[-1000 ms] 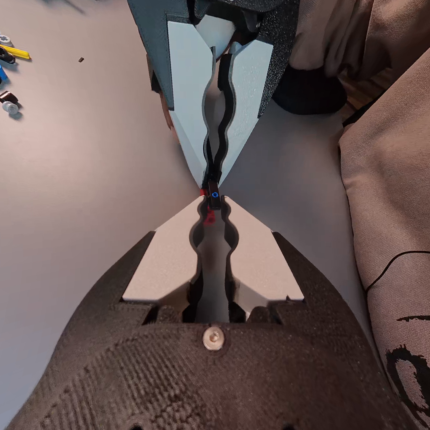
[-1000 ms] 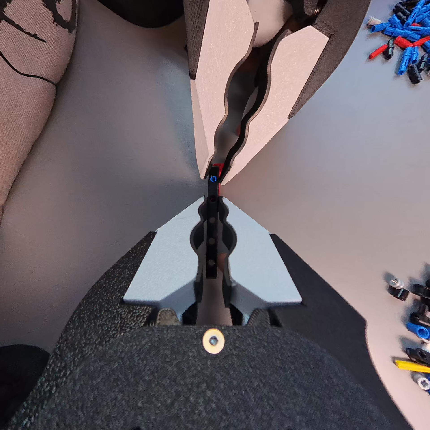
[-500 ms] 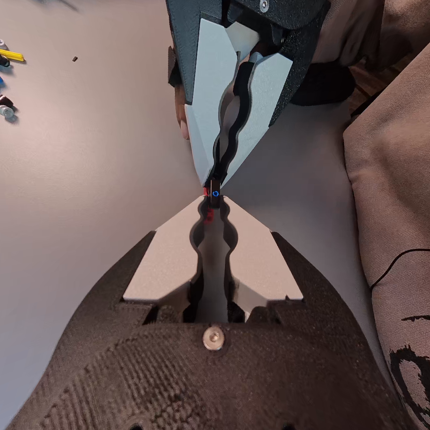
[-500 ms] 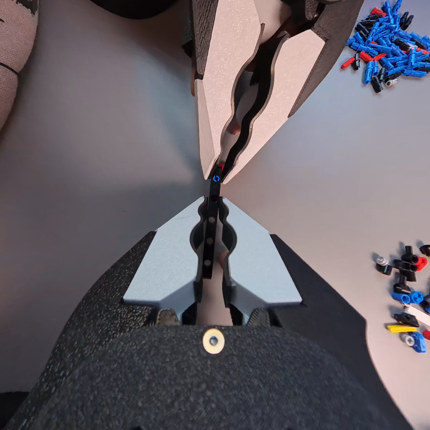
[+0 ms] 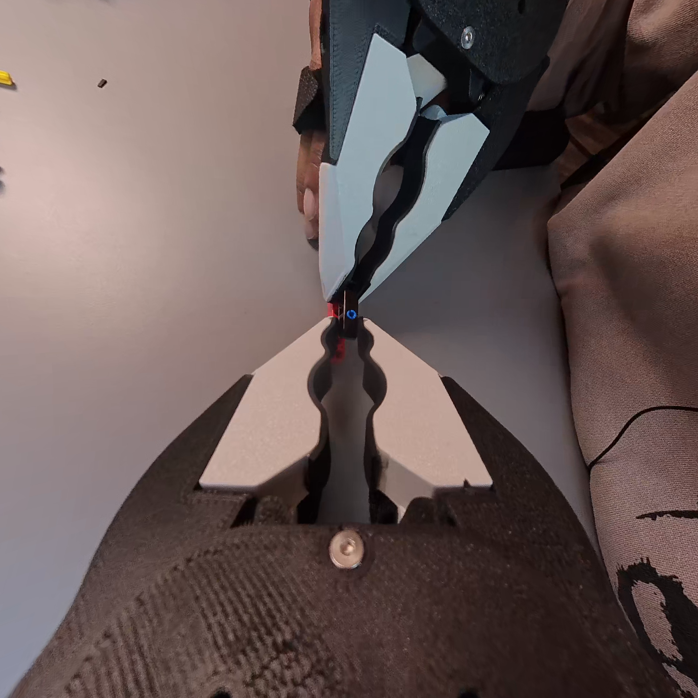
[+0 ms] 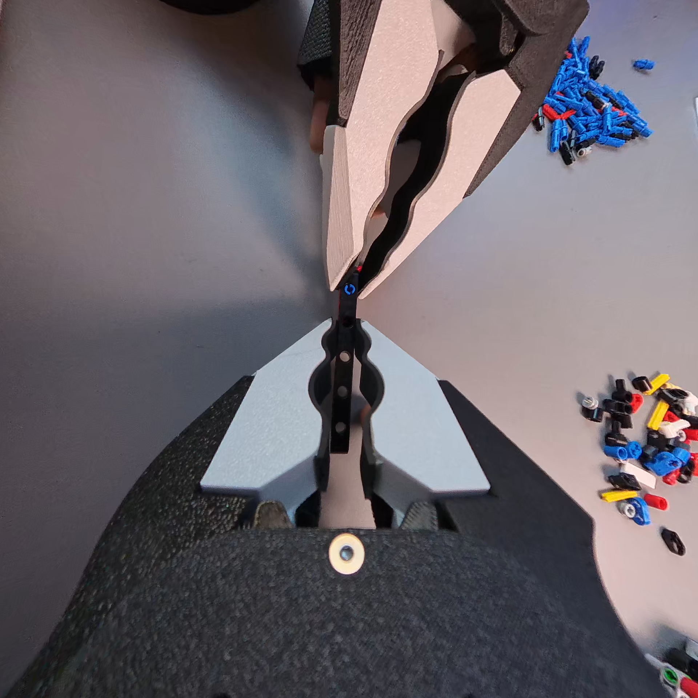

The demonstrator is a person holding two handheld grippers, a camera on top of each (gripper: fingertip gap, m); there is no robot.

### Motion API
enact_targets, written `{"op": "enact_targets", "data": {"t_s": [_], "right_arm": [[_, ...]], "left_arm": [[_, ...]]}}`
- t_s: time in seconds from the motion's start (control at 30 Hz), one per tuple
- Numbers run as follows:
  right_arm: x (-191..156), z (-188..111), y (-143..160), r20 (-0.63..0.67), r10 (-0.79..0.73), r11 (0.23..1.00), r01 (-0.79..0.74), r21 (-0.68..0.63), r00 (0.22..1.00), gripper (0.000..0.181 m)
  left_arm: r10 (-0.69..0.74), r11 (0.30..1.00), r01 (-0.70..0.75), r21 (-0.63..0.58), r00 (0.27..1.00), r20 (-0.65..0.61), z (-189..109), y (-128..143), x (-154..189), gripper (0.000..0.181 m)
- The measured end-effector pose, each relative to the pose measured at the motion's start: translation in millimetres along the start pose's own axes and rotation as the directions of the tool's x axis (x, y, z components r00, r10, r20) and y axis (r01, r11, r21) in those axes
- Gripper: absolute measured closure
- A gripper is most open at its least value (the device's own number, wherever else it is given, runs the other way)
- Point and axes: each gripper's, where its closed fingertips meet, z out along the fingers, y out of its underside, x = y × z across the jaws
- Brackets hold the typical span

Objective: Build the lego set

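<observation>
My two tools meet tip to tip above the grey tabletop [image 6: 151,189]. The right tool [image 6: 345,321] is clamped narrow on a black beam [image 6: 343,393], a thin strip with a row of holes that runs back between its fingers and sticks out past the tips. The beam's far end carries a blue pin [image 6: 349,289] seated in the last hole, and that end sits in the tips of the left tool [image 6: 345,292], which comes in from the top of the right wrist view. From the left wrist view, my left tool [image 5: 345,321] is pinched narrow on the beam [image 5: 349,321] end, with the blue pin [image 5: 351,313] facing the camera and a red piece [image 5: 334,310] pressed against the beam's left side; more red shows just behind the tips, but I cannot tell its shape. The right tool [image 5: 347,292] angles down from the top of that view, a hand [image 5: 308,189] behind it. On the tabletop, well to the right in the right wrist view, lie a heap of blue pins [image 6: 593,109] and, nearer, a mixed pile [image 6: 653,442] of black, yellow, red, white and blue parts. A beige garment [image 5: 634,302] fills the right edge of the left wrist view.
</observation>
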Motion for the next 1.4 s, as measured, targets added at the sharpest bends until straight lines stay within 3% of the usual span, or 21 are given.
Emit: {"op": "enact_targets", "data": {"t_s": [0.53, 1.1, 1.4], "right_arm": [[3, -14, -6, 0.077, 0.078, 0.993, -0.084, 0.08, 0.994, 0.17], [2, -12, -3, 0.163, 0.141, 0.988, -0.149, 0.038, 0.977, 0.175], [2, -13, -2, 0.165, 0.165, 0.98, -0.18, 0.08, 0.972, 0.175]], "left_arm": [[-0.014, 1.0, 0.013, -0.024, 1.0, -0.027, 1, 0, 0, 0.173], [0.018, 0.993, -0.021, -0.119, 0.999, -0.029, 2, 4, -2, 0.174], [0.009, 0.997, -0.011, -0.083, 1.0, -0.022, 2, 0, -3, 0.174]]}}
